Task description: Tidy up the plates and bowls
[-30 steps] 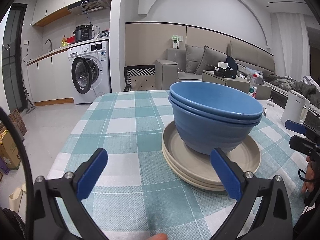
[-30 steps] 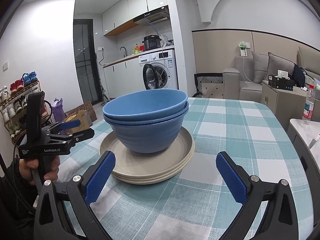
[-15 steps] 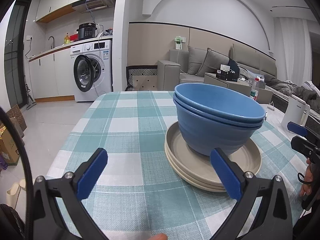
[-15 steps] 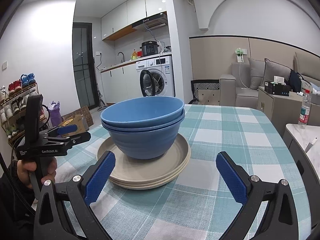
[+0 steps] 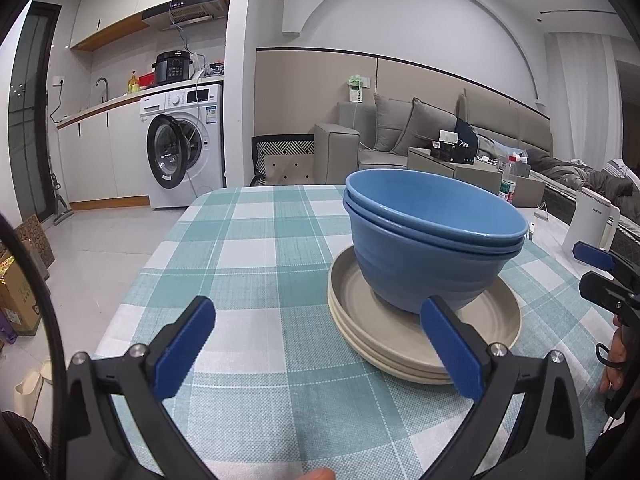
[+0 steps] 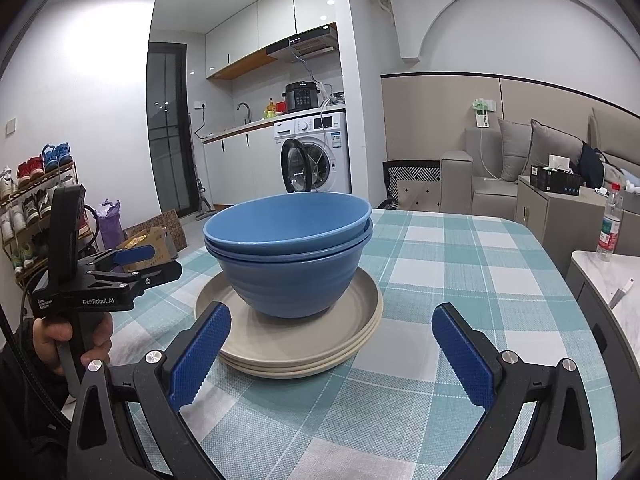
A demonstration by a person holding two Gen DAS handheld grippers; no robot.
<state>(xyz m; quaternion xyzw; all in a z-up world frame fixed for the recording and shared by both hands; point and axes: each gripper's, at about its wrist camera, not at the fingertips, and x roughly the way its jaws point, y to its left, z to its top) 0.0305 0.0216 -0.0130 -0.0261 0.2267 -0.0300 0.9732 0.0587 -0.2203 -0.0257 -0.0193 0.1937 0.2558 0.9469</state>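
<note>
The left hand-held gripper [image 5: 316, 344] is hovering low over the bench [image 5: 256, 264] with its jaws spread wide and holding nothing. Its right finger is overlapping the near rim of the plates [image 5: 424, 332] in the left wrist view; contact cannot be told. The right hand-held gripper [image 6: 332, 344] is likewise standing wide and empty, its fingers framing the stack from the opposite side.

The two blue bowls [image 5: 432, 240] are sitting nested, mouths facing up, upright on the stacked beige plates, which are lying flat on the checked cloth. The stack has no long axis; it is round and rising vertically.

In the left wrist view, open cloth is lying to the left of the stack as far as the bench edge; the far half of the bench is also bare. In the right wrist view, bare cloth is extending to the right of the stack.

Only the right wrist view is showing the left hand [image 6: 68, 340] gripping its handle and a shoe rack [image 6: 28, 200]. Only the left wrist view is showing a white kettle [image 5: 592, 220] beyond the bench.
</note>
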